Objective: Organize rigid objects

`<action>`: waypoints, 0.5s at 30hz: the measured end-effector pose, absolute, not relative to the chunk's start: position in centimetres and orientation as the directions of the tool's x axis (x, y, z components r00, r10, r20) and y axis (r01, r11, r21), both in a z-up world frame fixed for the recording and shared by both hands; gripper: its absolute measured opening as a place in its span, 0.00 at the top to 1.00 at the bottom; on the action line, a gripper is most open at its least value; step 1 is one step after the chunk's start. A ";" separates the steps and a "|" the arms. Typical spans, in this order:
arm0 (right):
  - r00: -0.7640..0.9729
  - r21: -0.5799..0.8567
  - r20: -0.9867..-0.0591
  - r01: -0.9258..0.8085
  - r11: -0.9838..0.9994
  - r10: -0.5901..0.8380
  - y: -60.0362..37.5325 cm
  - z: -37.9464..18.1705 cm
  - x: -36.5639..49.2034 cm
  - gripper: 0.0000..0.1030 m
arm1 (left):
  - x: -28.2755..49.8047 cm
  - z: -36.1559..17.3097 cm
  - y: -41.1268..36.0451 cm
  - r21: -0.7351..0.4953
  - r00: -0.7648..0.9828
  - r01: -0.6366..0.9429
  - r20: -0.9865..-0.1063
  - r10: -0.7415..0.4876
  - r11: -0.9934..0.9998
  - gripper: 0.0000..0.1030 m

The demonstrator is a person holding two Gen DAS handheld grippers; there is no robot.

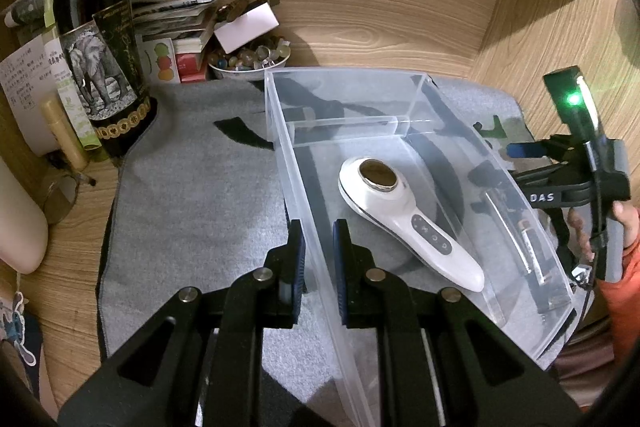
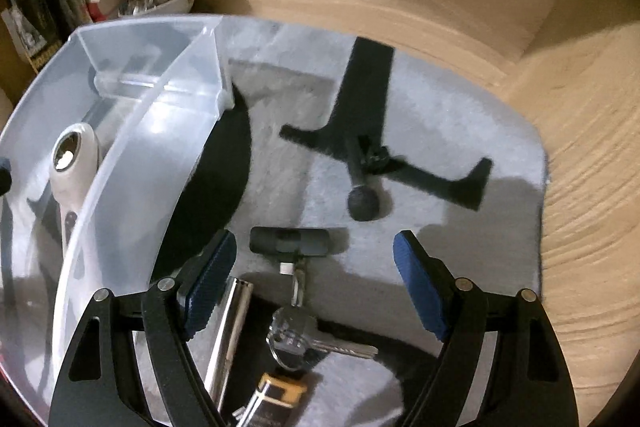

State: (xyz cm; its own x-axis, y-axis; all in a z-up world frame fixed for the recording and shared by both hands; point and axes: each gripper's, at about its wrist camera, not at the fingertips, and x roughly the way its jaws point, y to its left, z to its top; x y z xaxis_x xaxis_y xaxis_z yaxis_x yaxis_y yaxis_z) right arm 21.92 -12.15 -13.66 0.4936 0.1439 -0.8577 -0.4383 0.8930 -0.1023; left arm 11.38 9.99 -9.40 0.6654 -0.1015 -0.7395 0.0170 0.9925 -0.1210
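Observation:
A clear plastic box stands on the grey mat, and a white handheld device lies inside it. My left gripper is shut on the box's near left wall, one pad on each side. In the right wrist view my right gripper hangs open over the mat, just right of the box. Between and below its fingers lie a small black stick-shaped device, a bunch of keys, a silver tube and a battery. A black ball-head mount lies farther off.
A wine bottle, stacked books and papers and a bowl of beads crowd the back left corner. Wooden walls close in the desk at the back and right. A person's hand holds the right gripper beside the box.

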 end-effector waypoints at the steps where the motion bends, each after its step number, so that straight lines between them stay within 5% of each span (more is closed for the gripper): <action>1: 0.492 -0.105 -0.859 -0.439 0.893 0.141 -12.0 -13.8 22.0 0.24 | 11.4 -9.4 10.0 -0.123 0.665 0.017 -0.739 -0.103 0.992 0.87; 5: 0.476 -0.105 -0.868 -0.454 0.885 0.142 -11.5 -14.4 22.1 0.32 | 11.3 -9.4 10.1 -0.123 0.666 0.017 -0.739 -0.103 0.992 0.87; 7: 0.450 -0.087 -0.880 -0.470 0.878 0.154 -11.4 -14.9 22.5 0.51 | 11.3 -9.4 10.1 -0.125 0.666 0.017 -0.739 -0.105 0.992 0.87; 9: 0.447 -0.067 -0.877 -0.478 0.876 0.176 -11.5 -14.9 22.5 0.57 | 11.4 -9.4 10.1 -0.125 0.665 0.017 -0.739 -0.104 0.992 0.87; 15: 0.486 -0.094 -0.857 -0.471 0.877 0.169 -11.7 -14.3 22.0 0.60 | 11.4 -9.4 10.0 -0.125 0.665 0.016 -0.739 -0.104 0.992 0.87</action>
